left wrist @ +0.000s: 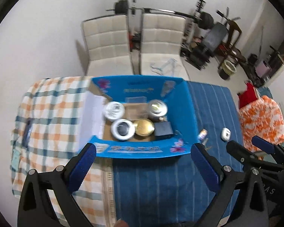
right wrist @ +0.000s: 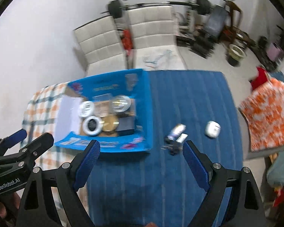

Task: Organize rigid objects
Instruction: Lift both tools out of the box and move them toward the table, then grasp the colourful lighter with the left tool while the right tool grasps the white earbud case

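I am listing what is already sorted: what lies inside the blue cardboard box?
Inside the blue cardboard box: two white round tins, a silver can, a gold round lid, a dark square box. Anything beneath them is hidden.

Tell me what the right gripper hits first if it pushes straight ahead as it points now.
Probably the small cluster of a blurry cylinder and dark bits on the blue cloth, just ahead of the open right gripper. The white case lies farther right. Depth is unclear.

You can read "GenRobot.AI" in white on the left gripper (right wrist: 21, 141) body; printing on the blue box (right wrist: 147, 113) is too blurred.
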`<state>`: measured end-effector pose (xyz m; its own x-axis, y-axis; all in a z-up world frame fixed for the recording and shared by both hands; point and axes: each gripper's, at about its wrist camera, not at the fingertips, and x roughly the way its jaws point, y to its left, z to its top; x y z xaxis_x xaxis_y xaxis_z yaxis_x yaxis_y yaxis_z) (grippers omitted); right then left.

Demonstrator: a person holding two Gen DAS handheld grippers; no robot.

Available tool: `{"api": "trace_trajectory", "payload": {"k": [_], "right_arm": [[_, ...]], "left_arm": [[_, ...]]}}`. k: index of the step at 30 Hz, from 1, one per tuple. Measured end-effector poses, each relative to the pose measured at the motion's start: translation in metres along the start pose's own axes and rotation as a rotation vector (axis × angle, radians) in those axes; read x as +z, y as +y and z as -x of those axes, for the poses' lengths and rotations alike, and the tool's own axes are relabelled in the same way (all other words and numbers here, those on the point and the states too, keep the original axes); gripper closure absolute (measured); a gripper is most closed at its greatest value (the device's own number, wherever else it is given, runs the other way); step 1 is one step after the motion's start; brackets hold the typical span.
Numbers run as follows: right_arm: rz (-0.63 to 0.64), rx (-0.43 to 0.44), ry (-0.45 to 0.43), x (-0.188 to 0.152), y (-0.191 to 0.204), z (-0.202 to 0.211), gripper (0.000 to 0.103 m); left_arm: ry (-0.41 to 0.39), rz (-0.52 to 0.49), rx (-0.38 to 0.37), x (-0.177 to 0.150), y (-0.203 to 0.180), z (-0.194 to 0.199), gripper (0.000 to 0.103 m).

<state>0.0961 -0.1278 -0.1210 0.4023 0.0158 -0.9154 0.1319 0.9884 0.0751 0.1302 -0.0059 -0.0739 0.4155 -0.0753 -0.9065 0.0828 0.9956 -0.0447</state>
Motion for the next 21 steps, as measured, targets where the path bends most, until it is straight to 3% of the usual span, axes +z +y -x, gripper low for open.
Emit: {"api": "trace_trajectory", "payload": {"k": [7, 15, 17, 19, 21], "right_arm": [[-0.297, -0.089, 0.080, -0.008, -0.131, -0.040, 0.012], [-0.442, -0.151, 0.158, -0.017, -0.240, -0.102, 0.012], [-0.472, -0.150, 0.180, -0.019, -0.255, -0.122, 0.012], [-0.494, -0.148, 0.204, -0.020, -0.267, -0.142, 0.012], [-0.513, -0.139, 0.225, -0.019, -0.273, -0.159, 0.012]], "left_arm": [[0.026, -0.124, -0.096, 0.010, -0.102, -0.051, 0.001], [0.174, -0.276, -0.069, 0.026, -0.198, -0.150, 0.001], [0.239, -0.287, -0.060, 0.029, -0.212, -0.182, 0.006], [0.281, -0.313, -0.031, 0.030, -0.223, -0.205, 0.021], [0.327, -0.352, -0.003, 0.026, -0.233, -0.228, 0.026]]}}
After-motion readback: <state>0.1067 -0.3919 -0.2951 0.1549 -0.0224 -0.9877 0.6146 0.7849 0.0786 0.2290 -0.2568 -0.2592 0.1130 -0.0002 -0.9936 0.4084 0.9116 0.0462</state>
